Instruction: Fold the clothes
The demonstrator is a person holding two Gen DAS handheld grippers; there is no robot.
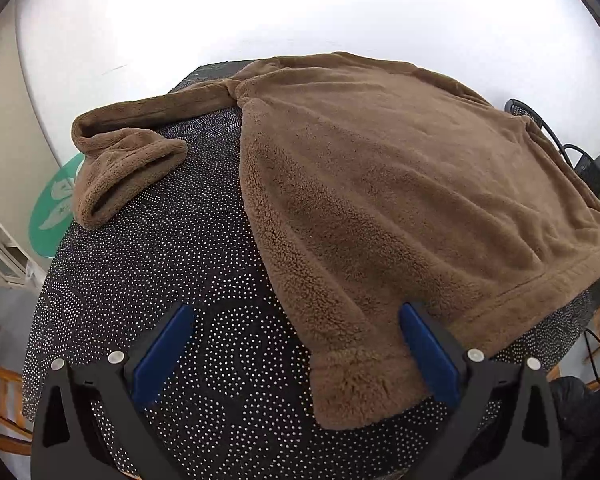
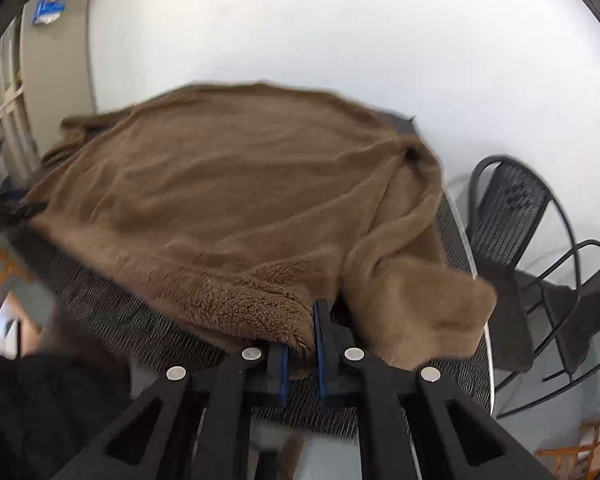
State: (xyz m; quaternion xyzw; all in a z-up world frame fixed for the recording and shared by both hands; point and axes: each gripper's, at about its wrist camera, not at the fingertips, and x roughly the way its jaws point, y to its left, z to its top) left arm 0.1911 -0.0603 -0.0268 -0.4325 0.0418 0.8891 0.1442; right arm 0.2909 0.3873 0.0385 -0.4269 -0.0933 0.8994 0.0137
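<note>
A brown fleece sweater (image 1: 400, 184) lies spread on a round table with a dark dotted cloth (image 1: 172, 272). One sleeve (image 1: 128, 160) stretches out to the left, its cuff folded back. My left gripper (image 1: 296, 320) is open, its jaws either side of the sweater's near bottom corner, low over it. In the right wrist view the sweater (image 2: 228, 192) fills the table, a sleeve (image 2: 416, 280) bunched at the right. My right gripper (image 2: 302, 340) is shut on the sweater's near hem.
Two black metal chairs (image 2: 512, 216) stand right of the table. A white wall is behind. A green round sign (image 1: 56, 208) sits low on the left. Black cables (image 1: 572, 152) lie at the far right. The table edge (image 2: 484, 344) is close.
</note>
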